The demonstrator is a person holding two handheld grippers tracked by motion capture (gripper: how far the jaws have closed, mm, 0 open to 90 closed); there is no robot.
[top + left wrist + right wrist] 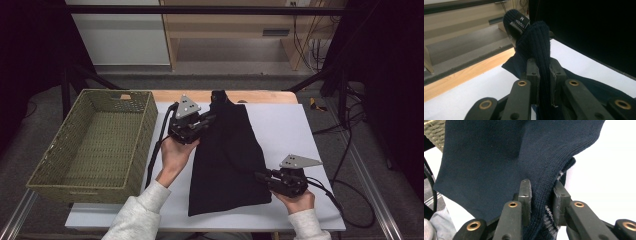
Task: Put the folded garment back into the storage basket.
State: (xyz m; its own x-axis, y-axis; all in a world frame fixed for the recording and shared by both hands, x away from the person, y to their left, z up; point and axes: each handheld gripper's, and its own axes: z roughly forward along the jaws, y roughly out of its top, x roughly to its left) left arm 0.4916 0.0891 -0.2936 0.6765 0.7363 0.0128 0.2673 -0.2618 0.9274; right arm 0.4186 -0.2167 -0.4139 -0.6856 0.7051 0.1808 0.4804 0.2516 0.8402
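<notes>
1. while the left tool (207, 120) is clenched on the ribbed edge of the navy sweater (227, 155), lift it evenly.
2. right tool (260, 176) is clamped on the near hem; hold that corner steady.
3. sweater lies along the white counter (290, 130), so i'd say carry both corners together toward the wicker basket (95, 145), without tugging.

Ribbed knit garment (227, 155); woven wicker basket (95, 142).

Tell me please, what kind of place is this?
Probably a lab or workshop bench set up for recording. A white table with a metal frame sits between dark curtains, loose cables lie on the floor, and plain wooden shelving stands behind.
</notes>
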